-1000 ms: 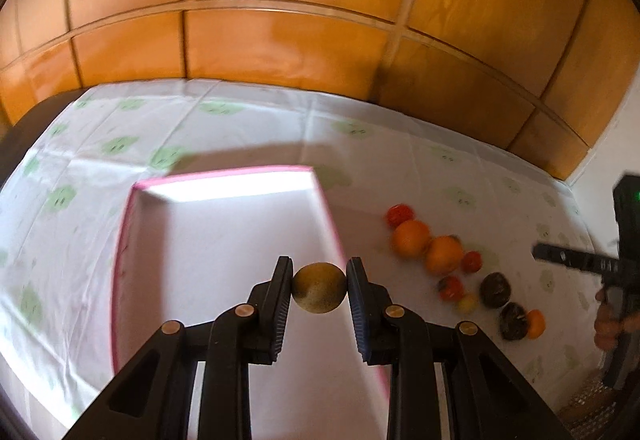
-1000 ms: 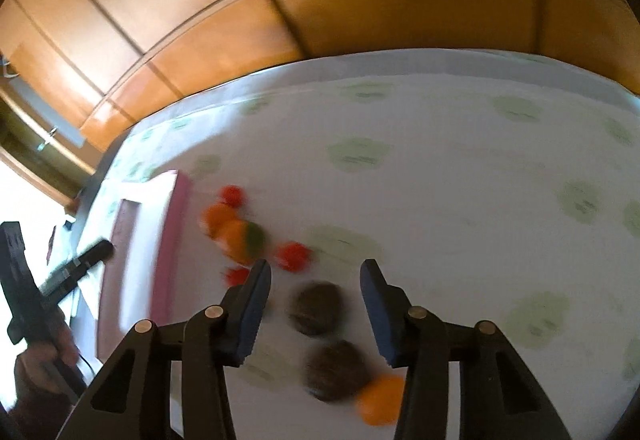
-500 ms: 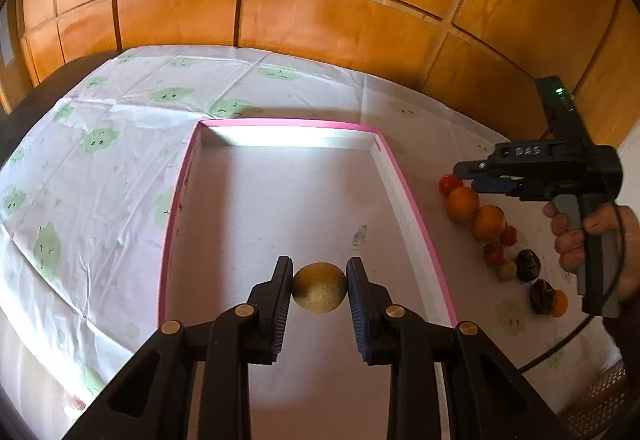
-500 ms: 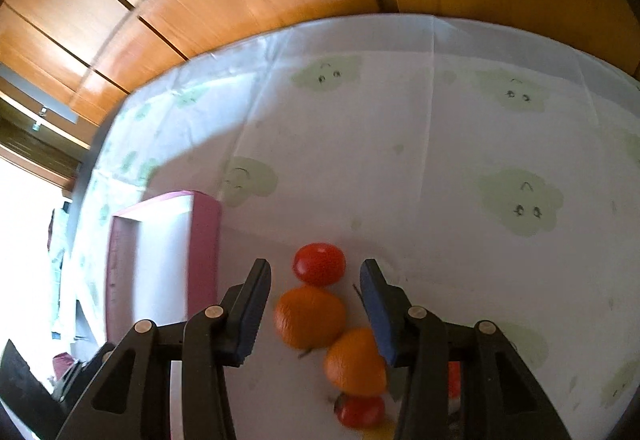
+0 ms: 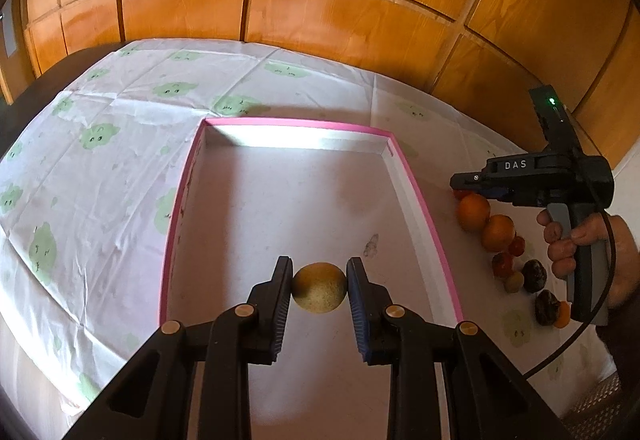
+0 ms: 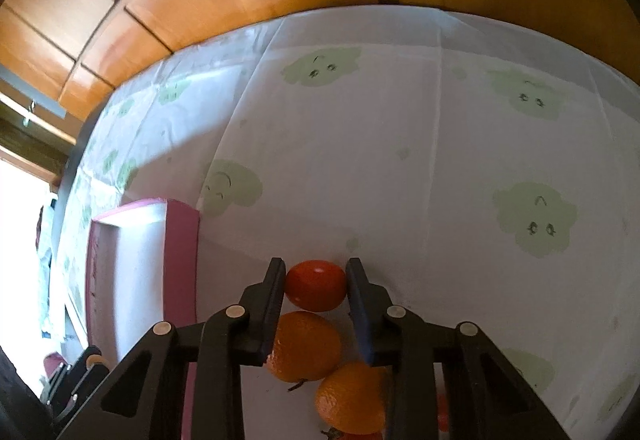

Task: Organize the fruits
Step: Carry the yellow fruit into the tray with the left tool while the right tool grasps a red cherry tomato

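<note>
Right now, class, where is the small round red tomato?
In the right wrist view, the small round red tomato sits between the closing right gripper, just beyond the nearest orange.

The right gripper's (image 6: 315, 290) frame is hiding part of the nearer orange (image 6: 352, 396) below its fingers. Red fruit (image 6: 442, 418) behind that frame is showing only as slivers.
</note>
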{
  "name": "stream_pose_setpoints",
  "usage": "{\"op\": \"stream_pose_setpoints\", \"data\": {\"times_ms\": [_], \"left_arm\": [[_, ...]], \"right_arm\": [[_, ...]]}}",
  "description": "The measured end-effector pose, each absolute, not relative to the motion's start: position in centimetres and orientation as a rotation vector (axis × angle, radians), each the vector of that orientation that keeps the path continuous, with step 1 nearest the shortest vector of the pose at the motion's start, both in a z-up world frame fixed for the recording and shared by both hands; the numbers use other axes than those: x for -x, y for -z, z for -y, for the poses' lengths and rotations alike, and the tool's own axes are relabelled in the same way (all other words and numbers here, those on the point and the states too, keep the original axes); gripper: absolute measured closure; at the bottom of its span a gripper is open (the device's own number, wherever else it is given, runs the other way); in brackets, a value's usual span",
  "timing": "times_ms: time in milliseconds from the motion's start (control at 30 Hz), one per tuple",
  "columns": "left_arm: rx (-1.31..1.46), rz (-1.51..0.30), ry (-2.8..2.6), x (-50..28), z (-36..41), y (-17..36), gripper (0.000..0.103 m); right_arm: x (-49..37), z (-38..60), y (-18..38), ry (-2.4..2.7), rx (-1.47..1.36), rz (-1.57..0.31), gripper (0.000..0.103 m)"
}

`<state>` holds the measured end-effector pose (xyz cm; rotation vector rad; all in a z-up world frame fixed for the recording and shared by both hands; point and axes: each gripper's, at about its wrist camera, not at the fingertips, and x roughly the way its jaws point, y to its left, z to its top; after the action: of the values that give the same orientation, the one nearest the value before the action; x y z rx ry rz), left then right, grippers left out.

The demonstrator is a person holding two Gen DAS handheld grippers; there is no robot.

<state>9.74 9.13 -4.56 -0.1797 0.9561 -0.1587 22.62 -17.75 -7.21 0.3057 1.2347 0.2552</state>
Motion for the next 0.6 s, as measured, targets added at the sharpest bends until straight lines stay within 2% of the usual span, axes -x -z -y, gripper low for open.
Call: {"op": "stream_pose_setpoints", "data": {"times_ms": [200, 600], "left_arm": [[0.171, -0.979, 0.161, -12.1, -8.1, 4.6, 0.075], [0.146, -1.016, 0.089, -18.7, -6.2, 5.8, 0.075]], "right_arm": [[-21.1, 20.7, 4.6, -0.231, -0.359, -1.148, 0.072], [-11.5, 23.5, 1.6, -0.282, -0.29, -1.049, 0.072]]}}
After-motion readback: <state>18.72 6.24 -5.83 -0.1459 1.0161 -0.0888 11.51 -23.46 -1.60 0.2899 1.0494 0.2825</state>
